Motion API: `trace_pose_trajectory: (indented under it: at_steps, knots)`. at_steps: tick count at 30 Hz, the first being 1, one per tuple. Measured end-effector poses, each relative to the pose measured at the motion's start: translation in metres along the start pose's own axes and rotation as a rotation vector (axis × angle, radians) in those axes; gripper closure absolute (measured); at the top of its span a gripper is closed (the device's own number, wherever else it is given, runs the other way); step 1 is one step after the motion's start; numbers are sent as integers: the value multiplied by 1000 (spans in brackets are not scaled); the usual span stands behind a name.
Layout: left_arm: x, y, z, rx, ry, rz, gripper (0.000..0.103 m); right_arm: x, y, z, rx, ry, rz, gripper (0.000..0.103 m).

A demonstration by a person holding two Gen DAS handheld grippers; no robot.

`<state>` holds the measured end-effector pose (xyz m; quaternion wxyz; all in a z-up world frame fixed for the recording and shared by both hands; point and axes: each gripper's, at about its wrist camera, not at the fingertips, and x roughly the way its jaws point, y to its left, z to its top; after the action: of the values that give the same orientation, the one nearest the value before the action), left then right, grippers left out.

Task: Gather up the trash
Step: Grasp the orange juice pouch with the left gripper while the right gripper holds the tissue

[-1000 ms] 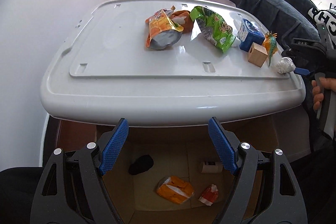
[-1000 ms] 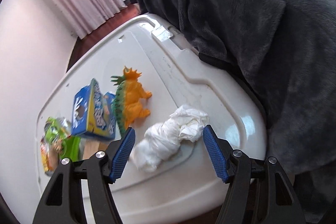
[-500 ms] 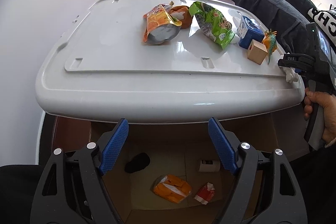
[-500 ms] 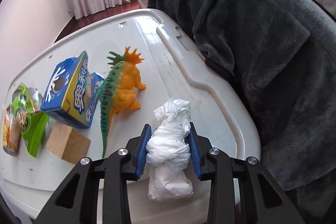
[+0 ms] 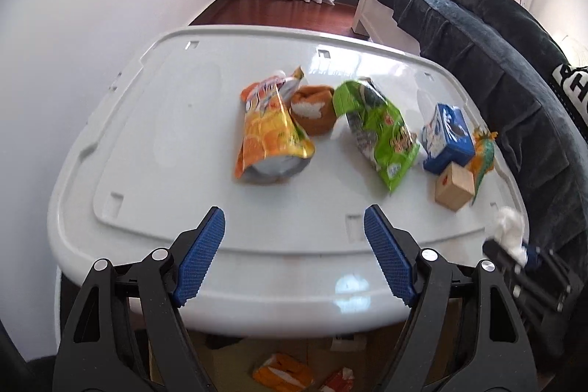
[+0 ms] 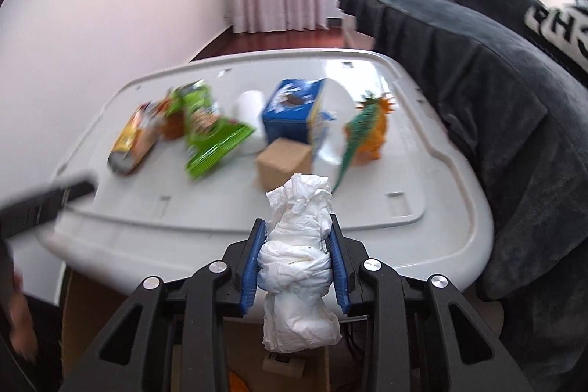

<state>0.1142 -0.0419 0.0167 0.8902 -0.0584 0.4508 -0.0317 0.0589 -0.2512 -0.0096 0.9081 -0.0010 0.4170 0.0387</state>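
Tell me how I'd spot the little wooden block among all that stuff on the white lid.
Start at the big white lid and go to its right side, beside the dark blanket. There, in front of the blue box and next to the orange toy dinosaur, sits the wooden block: the only plain tan cube, with no printing.

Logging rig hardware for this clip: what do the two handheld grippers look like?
Both match: the left gripper and right gripper have matte black angular frames with triangular cutouts and silver rivets at the pivots. The jaws carry bright blue ribbed pads. No cables or sleeves show.
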Motion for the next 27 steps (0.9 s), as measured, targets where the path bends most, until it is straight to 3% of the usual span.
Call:
trace_pose_trajectory:
  at_steps: [6,12,19,20,21,22,27]
  knots:
    - [46,5,41,-14,43,36,27,10,1,-1,-2,6,35,70]
    - [86,10,51,-3,84,97,26,18,-8,3,43,28,55,70]
    - [114,19,58,-25,90,105,27,21,-3,5,49,35,71,70]
    - [116,16,59,-13,79,122,31,21,-2,4,46,35,72,70]
    - [116,13,58,8,69,153,47,21,-2,4,45,38,74,70]
    - [117,10,57,32,56,185,54,23,-2,4,48,43,75,70]
    - [108,15,51,3,32,159,59,24,-2,3,53,46,69,70]
